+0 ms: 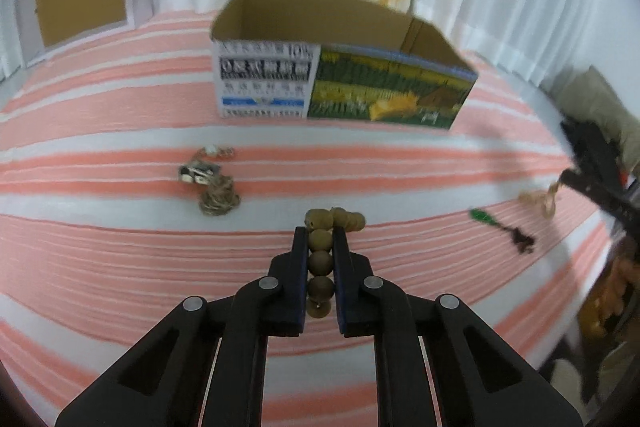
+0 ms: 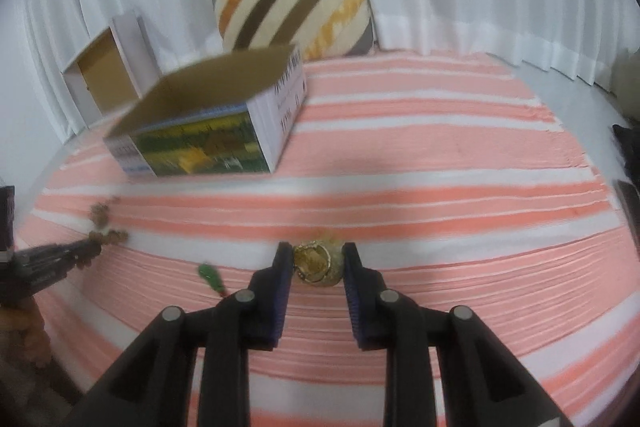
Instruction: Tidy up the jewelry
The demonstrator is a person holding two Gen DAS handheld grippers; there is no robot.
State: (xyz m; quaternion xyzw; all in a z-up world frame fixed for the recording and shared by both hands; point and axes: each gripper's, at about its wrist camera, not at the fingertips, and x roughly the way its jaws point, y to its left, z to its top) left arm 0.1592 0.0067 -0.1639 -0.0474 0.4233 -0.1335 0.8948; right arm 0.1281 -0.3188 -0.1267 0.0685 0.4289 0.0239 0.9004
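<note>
Left wrist view: left gripper (image 1: 320, 239) clamped on the bead bracelet (image 1: 322, 259), beads lined up between its pads.
Right wrist view: right gripper (image 2: 316, 259) pinching the gold bangle (image 2: 316, 263) at its fingertips, above the striped cloth (image 2: 440, 195).

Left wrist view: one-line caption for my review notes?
Left hand-held gripper shut on a brown bead bracelet above the pink-striped cloth, open cardboard box ahead.

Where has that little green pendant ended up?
The green pendant lies loose on the pink-striped cloth, in front of the cardboard box. In the left wrist view it sits right of the left gripper, which holds the bead bracelet.
</note>
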